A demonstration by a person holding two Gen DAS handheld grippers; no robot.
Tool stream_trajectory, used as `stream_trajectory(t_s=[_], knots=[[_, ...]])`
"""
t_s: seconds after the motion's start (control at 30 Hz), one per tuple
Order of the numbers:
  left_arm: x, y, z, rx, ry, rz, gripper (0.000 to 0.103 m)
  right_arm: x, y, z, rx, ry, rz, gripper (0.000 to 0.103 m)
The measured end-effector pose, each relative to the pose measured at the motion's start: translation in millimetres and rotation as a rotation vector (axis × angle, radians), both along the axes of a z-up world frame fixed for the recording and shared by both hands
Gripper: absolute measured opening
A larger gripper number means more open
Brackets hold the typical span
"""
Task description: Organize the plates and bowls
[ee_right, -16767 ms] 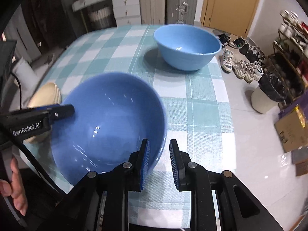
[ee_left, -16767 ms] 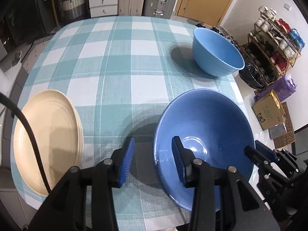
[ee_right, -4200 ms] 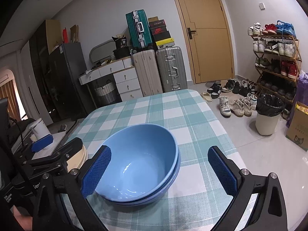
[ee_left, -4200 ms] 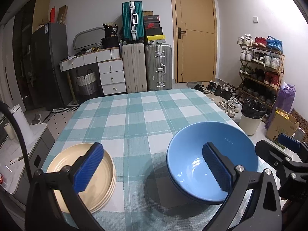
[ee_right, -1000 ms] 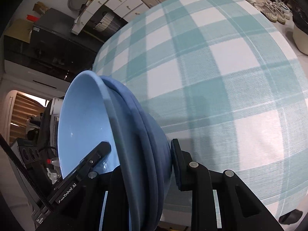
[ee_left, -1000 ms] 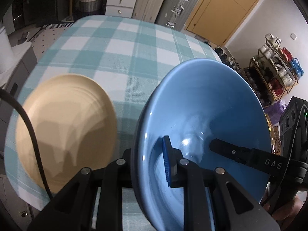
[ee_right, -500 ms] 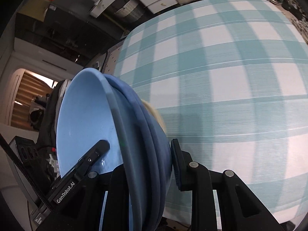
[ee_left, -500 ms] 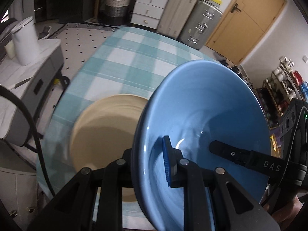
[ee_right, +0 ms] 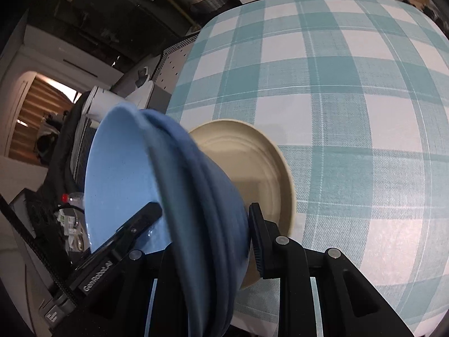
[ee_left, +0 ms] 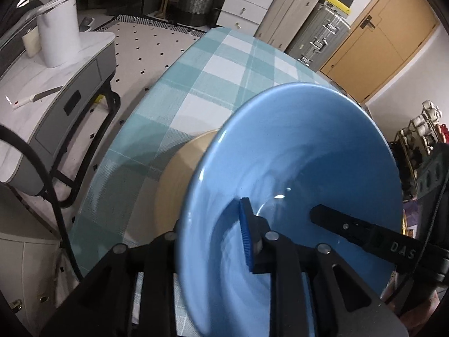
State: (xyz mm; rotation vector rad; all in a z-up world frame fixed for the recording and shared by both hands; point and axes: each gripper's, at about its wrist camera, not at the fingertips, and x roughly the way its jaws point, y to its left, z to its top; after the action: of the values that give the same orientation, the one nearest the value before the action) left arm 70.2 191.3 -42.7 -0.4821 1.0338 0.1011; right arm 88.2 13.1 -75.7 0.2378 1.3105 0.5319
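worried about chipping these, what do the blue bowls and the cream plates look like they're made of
Blue bowls: likely glazed ceramic; the glossy inside carries a small sharp highlight, and the rims look thick. Cream plates: probably ceramic or stoneware with a duller satin finish and faint concentric rings. Melamine cannot be ruled out from looks alone.

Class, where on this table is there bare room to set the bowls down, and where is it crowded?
Bare checked cloth runs beyond the plates toward the far edge, and right of them, on the table. The near-left corner is crowded: plates there, the bowls over them, both grippers clamped on.
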Motion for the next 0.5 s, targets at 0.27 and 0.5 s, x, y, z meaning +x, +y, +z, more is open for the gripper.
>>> stream_trajectory(t_s=[0.27,0.5], knots=[[3,6,-15,0.005,0.038,0.009,0.023,0,10,-17,-0.025,0.015,0.002,0.022],[6,6,-18,0.03,0.049,0.017,0.023,3,13,-25,-0.021,0.018,-0.001,0.022]])
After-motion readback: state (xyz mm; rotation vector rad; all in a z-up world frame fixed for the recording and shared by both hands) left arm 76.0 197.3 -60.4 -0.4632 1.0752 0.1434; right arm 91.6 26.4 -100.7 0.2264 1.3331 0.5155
